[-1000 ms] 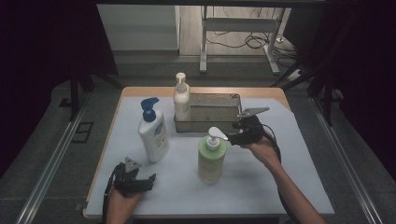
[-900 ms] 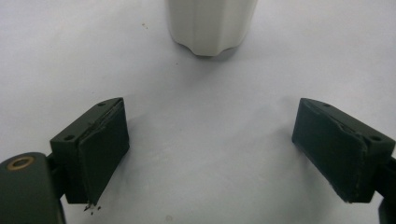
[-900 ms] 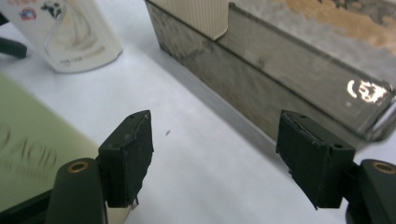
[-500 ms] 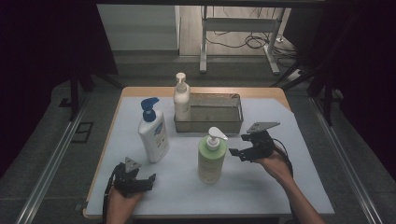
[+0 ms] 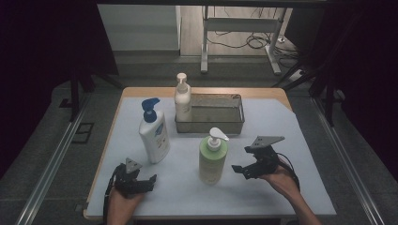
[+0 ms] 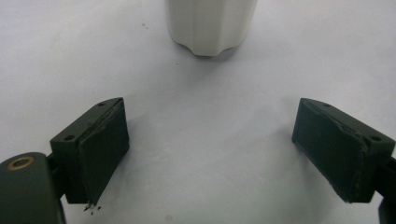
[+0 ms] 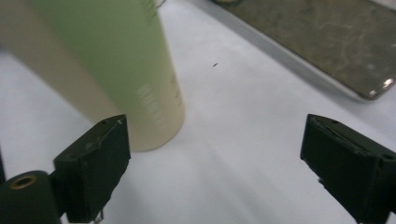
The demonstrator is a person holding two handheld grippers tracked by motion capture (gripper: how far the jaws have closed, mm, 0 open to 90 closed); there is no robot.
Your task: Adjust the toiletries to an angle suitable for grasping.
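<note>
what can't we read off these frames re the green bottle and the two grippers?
- Green pump bottle: label print too small in the high view and blurred in the right gripper view, where the top edge cuts off its pump.
- White bottle ahead of the left gripper: only its base shows there, the rest cut off by the top edge.
- Metal tray: inside partly hidden by its near wall, high view.
- Right gripper: pads too small, high view.

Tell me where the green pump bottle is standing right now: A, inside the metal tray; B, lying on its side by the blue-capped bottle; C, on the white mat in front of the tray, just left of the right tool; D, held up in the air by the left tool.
C: the green pump bottle stands upright on the white mat, in front of the metal tray, beside the open right tool.
</note>
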